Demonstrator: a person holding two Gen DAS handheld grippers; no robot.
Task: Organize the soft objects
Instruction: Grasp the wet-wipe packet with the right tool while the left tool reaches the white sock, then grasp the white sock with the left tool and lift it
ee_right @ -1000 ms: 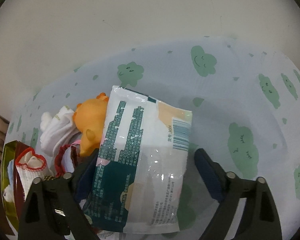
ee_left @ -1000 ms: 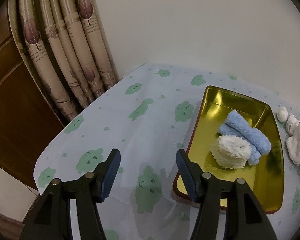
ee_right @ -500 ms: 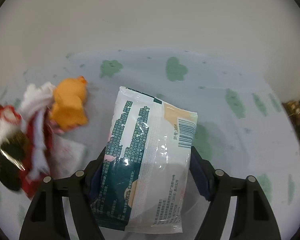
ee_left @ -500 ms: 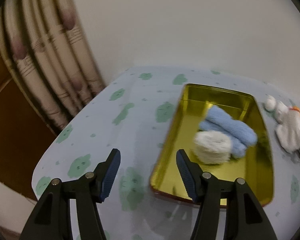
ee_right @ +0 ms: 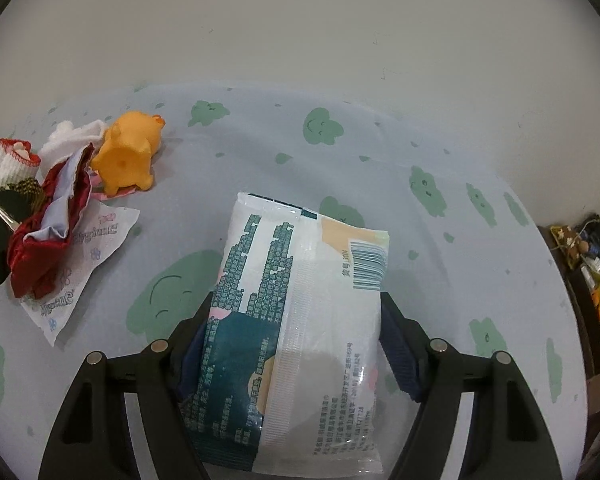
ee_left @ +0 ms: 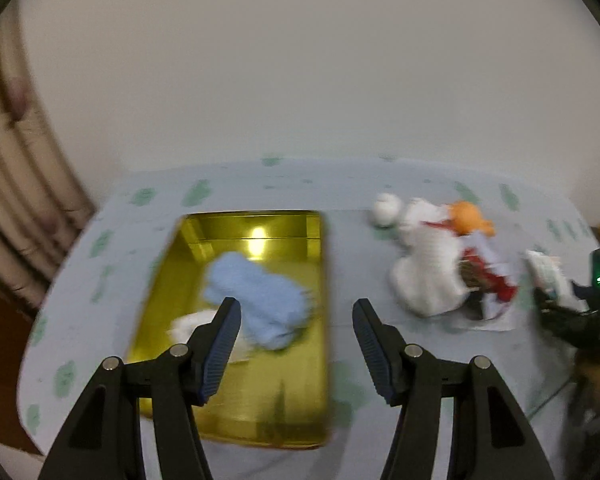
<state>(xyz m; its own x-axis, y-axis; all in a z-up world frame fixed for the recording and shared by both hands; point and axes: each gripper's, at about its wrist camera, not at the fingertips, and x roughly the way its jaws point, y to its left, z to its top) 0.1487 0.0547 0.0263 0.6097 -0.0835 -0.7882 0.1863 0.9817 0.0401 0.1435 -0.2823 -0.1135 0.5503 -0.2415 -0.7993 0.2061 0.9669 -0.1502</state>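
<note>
Right tool (ee_right: 296,344) clenched on tissue pack (ee_right: 300,320), held over the surface (ee_right: 380,184). Left tool (ee_left: 296,344) released, nothing between its pads, above gold tray (ee_left: 300,400) holding blue towel (ee_left: 256,296). Orange toy (ee_right: 128,156) sits beside crumpled cloths.

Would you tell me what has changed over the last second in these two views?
The right gripper closed on the tissue pack, which it now holds. The left gripper swung from the curtain side toward the pile of toys, open and empty. The gold tray with its blue towel stayed put.
</note>
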